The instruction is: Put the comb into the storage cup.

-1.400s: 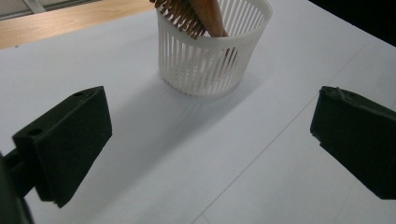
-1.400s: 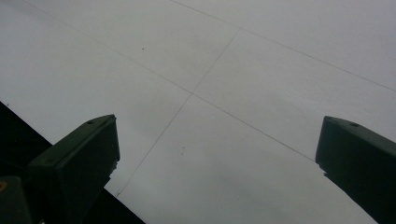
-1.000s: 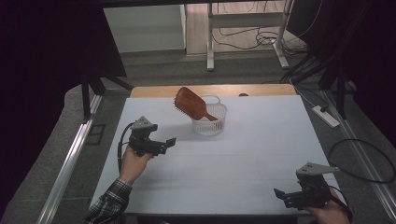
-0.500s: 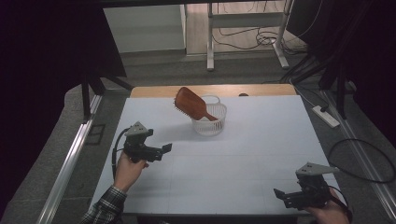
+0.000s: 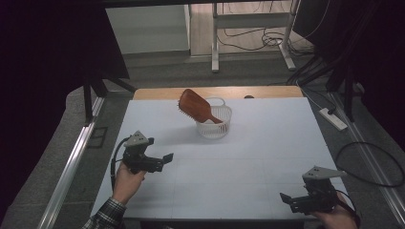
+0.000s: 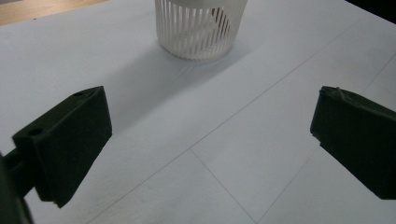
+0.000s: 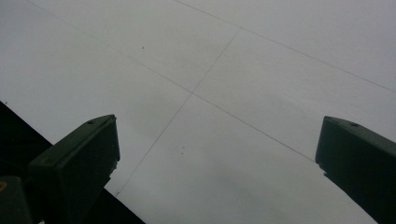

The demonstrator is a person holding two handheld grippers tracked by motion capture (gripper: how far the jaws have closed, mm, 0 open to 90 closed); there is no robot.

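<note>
Both jaws stand apart, empty: left gripper (image 5: 160,160) faces the basket (image 5: 214,125) holding the hairbrush (image 5: 197,107); right gripper (image 5: 292,201) hovers over the desk (image 5: 248,157). Any approach should be level.

The table (image 5: 248,162) is bare and free between both sides — one obstacle stands at the far middle: a basket (image 5: 214,125) holding a hairbrush (image 5: 196,106).

text: none legible | labels/brands/numbers: none | desk (image 5: 267,157) surface: thin grid lines only, no print | signs: none
</note>
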